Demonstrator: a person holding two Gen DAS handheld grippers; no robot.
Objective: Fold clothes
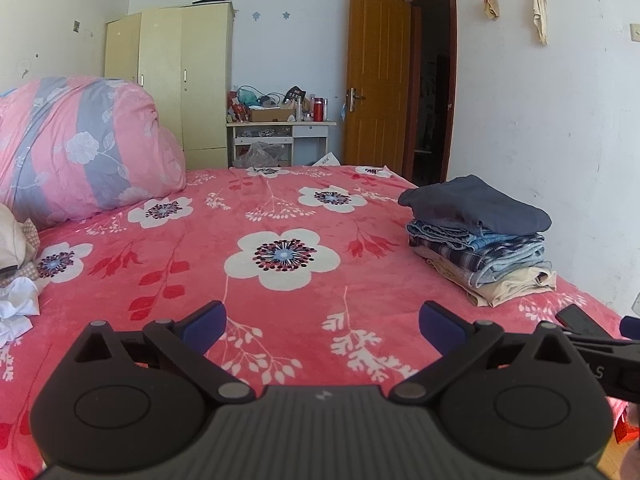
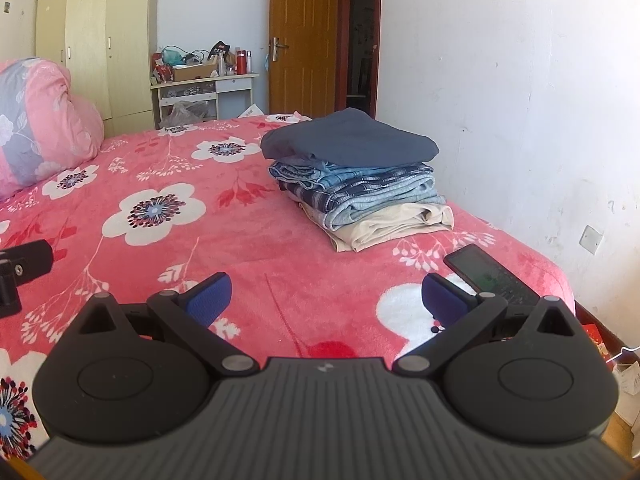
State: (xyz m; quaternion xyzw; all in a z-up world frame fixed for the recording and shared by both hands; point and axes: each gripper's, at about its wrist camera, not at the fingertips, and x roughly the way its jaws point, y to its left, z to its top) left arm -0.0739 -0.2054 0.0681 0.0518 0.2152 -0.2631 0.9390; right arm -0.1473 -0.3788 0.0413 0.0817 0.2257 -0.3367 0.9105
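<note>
Left tongs (image 1: 322, 322) and right tongs (image 2: 326, 298): blue pads spread apart, empty, hovering over pink floral bedspread (image 1: 248, 216). Judged step: between garments; next move likely reach for crumpled white unfolded cloth (image 1: 16, 308) at left bed edge. Black phone (image 2: 490, 276) just beyond right tongs. Farther, right side: neat stack of folded clothes, dark blue on top (image 2: 352, 176), well apart from both tongs.

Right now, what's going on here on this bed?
Nobody is handling any clothing at this moment. The left gripper and right gripper both hover open and empty over the pink floral bedspread. A stack of folded clothes topped by a dark blue garment sits on the bed's right side, with a black phone lying near it. Crumpled white cloth lies at the left edge.
</note>
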